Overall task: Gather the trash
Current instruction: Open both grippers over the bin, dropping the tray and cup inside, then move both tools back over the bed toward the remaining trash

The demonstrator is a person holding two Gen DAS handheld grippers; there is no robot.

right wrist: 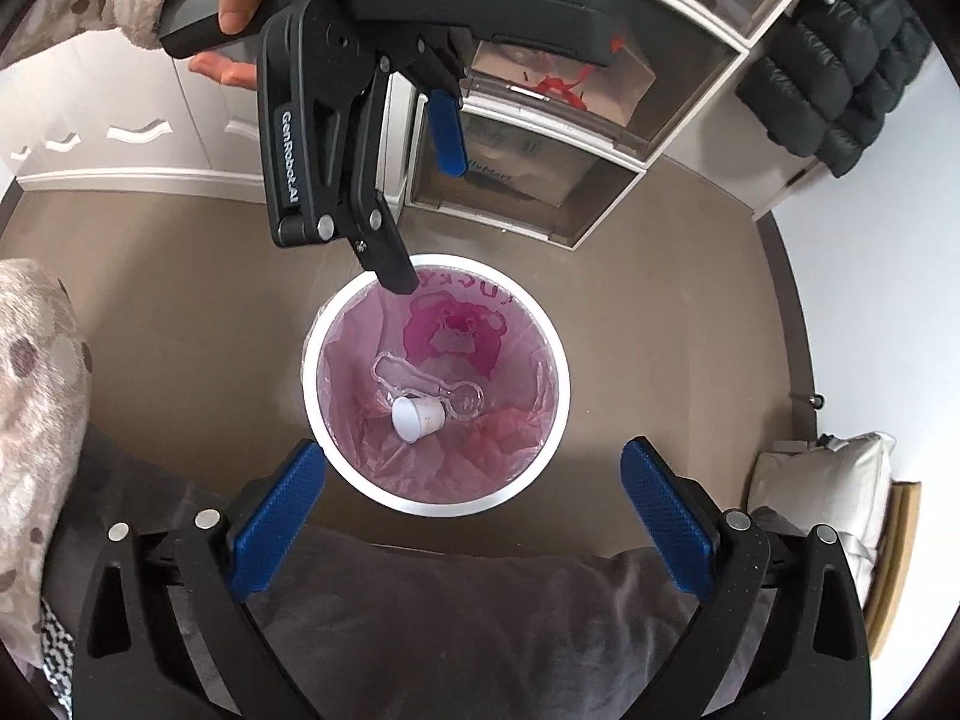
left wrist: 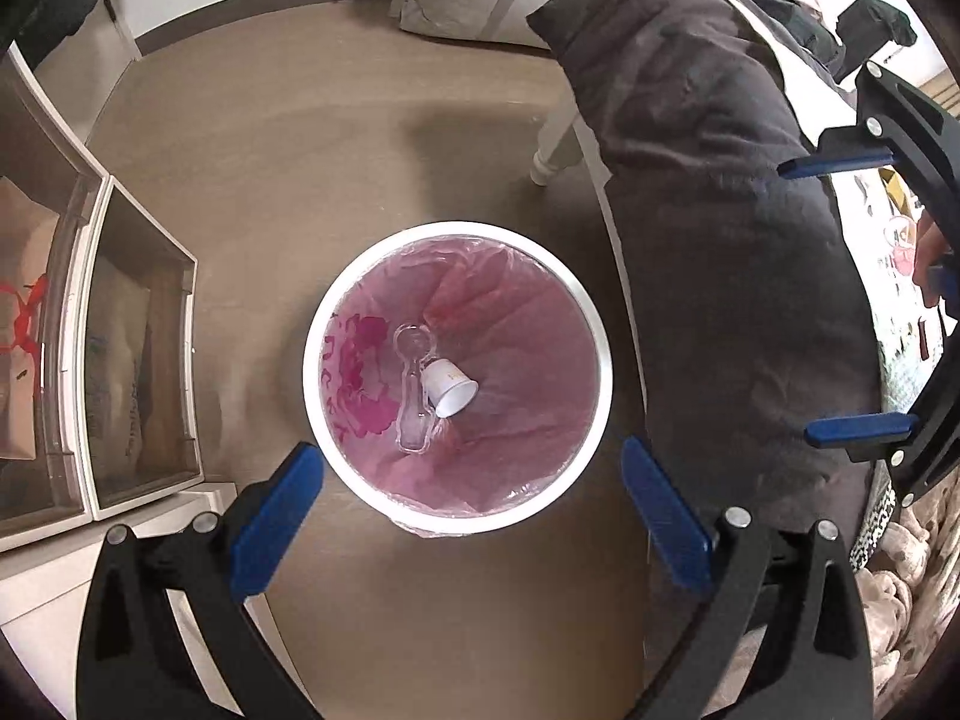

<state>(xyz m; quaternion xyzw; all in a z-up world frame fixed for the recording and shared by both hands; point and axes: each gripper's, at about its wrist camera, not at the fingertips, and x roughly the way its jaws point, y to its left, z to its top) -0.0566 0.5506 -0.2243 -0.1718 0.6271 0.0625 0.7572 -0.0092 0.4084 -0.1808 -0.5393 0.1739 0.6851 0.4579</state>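
Both the left gripper point(left wrist: 474, 516) and right gripper point(right wrist: 474, 516) are held with jaws spread and empty above the bin point(left wrist: 312, 324). The cup point(left wrist: 447, 390) and clear wrapper point(left wrist: 414, 402) lie at its bottom. Both grippers are best lifted clear without snagging the liner point(left wrist: 528, 348).

Home bedroom: storage drawers point(right wrist: 540, 138), pillow point(left wrist: 708, 192) (bed beside).

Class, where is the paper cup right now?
In both wrist views the paper cup lies on its side at the bottom of the bin, against the clear plastic packaging, on the pink liner.
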